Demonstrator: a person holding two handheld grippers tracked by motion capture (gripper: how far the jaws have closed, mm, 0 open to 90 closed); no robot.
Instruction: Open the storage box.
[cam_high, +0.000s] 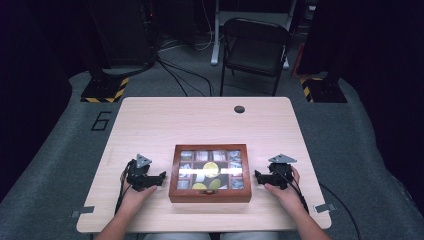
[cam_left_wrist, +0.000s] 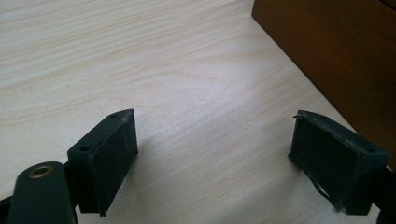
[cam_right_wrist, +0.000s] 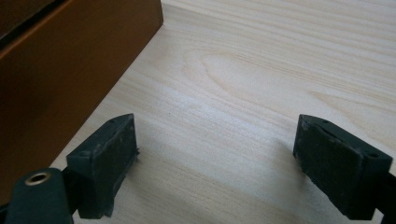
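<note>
A brown wooden box with a glass lid sits near the front middle of the light wooden table. Through the lid I see compartments with packets and yellow round items. My left gripper rests on the table just left of the box, open, nothing between its jaws. My right gripper rests just right of the box, open and empty too. In the left gripper view the box's side stands at the right, beyond the gripper. In the right gripper view the box wall stands at the left of the gripper.
A dark cable hole lies near the table's far edge. A black folding chair stands behind the table. Stands with yellow-black striped bases flank the far corners, with cables on the grey floor.
</note>
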